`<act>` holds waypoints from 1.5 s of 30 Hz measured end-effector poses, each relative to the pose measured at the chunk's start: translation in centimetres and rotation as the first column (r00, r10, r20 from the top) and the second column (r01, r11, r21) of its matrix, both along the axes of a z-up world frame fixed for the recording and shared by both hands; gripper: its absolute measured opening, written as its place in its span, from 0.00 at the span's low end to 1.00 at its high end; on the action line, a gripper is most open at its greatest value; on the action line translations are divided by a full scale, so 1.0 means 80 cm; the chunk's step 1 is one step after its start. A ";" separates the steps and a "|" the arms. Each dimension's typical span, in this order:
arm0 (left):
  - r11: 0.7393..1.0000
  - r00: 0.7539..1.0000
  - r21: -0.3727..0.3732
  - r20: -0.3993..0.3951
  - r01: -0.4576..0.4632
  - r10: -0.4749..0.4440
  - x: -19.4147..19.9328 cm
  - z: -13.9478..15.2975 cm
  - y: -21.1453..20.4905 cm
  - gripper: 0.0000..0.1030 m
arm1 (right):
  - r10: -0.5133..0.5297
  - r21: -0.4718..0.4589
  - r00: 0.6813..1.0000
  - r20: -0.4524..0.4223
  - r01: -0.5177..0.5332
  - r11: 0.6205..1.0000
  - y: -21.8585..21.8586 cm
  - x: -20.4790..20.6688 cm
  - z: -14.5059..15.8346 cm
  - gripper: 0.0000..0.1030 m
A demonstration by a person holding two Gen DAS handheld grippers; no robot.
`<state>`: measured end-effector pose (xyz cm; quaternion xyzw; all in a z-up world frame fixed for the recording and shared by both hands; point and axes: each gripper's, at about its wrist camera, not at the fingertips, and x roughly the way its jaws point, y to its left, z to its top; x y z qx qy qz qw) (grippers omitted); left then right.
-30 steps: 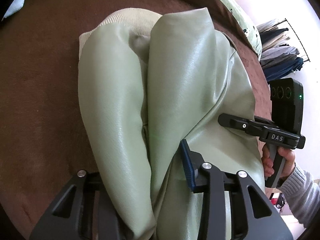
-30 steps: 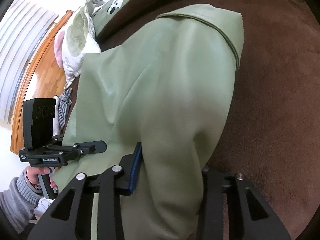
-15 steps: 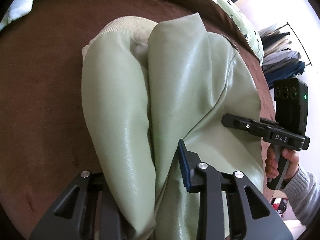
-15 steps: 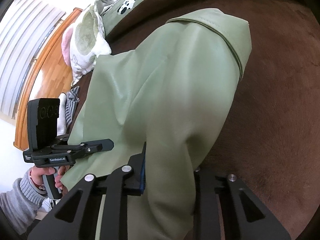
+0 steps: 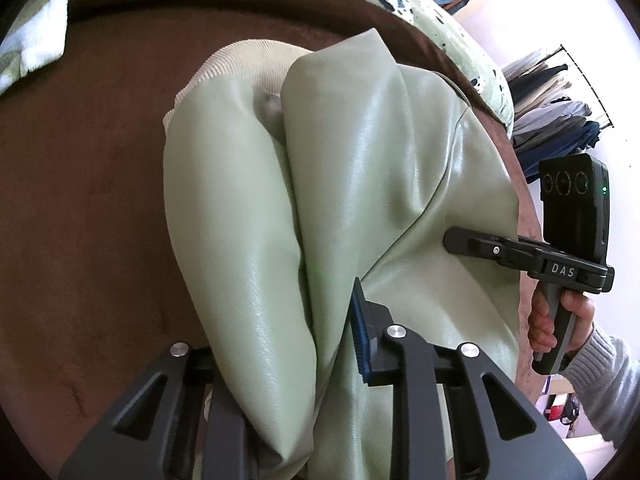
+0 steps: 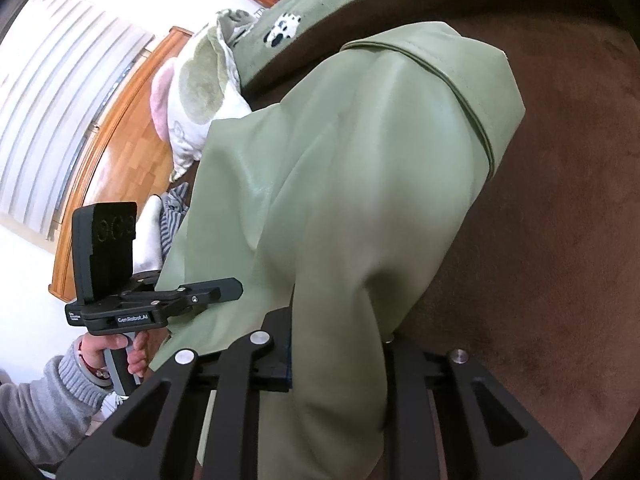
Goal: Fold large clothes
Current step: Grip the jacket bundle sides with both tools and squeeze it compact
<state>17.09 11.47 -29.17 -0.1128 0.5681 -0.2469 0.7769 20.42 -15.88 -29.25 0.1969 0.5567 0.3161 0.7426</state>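
Pale green jacket (image 5: 360,184) is lying bunched on the brown bed (image 5: 80,220). Left tool (image 5: 288,344) and right tool (image 6: 340,344) are each closing, gripping a jacket fold near the bed's near edge.

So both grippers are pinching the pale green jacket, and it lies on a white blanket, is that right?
Not quite. The blanket under the jacket is brown, not white, as both wrist views show. The left gripper and right gripper do each pinch the jacket, their jaws closing on its fabric.
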 end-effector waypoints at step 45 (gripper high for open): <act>0.941 0.947 -0.303 -0.228 0.154 -0.228 0.018 -0.113 0.047 0.94 | 0.092 -0.014 0.994 -0.061 -0.093 0.996 -0.038 0.006 -0.073 0.48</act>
